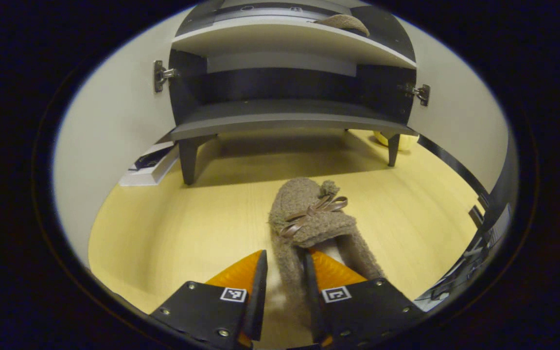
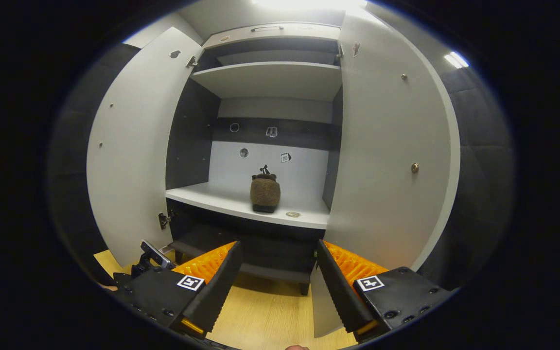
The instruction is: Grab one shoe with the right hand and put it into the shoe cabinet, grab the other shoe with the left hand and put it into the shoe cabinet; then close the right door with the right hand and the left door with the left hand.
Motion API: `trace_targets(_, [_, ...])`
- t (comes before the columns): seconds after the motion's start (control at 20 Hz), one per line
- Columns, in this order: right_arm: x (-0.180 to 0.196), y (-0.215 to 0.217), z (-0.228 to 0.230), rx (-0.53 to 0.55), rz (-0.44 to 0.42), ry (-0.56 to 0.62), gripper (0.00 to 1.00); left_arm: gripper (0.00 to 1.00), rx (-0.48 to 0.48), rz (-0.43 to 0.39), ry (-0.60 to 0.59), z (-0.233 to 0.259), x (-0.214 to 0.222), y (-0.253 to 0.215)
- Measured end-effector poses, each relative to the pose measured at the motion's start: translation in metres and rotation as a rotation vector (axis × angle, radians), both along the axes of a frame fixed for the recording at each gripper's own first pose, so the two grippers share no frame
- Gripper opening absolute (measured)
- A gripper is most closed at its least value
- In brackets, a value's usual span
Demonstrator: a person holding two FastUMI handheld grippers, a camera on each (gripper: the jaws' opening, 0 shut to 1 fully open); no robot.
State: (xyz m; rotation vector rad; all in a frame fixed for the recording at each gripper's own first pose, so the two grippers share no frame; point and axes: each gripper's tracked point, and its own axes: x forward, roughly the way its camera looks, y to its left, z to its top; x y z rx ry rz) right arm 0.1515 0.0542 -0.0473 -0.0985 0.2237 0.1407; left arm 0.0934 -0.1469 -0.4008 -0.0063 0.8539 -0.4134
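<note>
Left claw (image 1: 282, 272) pinches shoe (image 1: 309, 218) side wall; right claw (image 2: 277, 272) agape, empty, facing cabinet (image 2: 270, 141).

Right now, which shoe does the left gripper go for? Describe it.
In front of the open shoe cabinet, on the pale wooden floor, lies a fuzzy brown slipper. It has a ribbon bow and sits between the left gripper fingers, unlike its mate on the shelf.

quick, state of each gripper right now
left gripper: jaws closed on the side wall of the fuzzy brown slipper on the floor.
right gripper: jaws open, holding nothing.
</note>
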Motion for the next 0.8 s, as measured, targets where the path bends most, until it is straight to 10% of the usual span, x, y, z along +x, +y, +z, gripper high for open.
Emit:
trace_targets(0.2, [-0.004, -0.004, 0.0, 0.001, -0.003, 0.005, 0.98, 0.03, 0.025, 0.054, -0.015, 0.006, 0.013, 0.01])
trace_targets(0.8, [-0.026, -0.012, 0.005, 0.023, 0.0, 0.002, 0.98, 0.02, -0.061, 0.156, -0.262, 0.155, 0.042, 0.057])
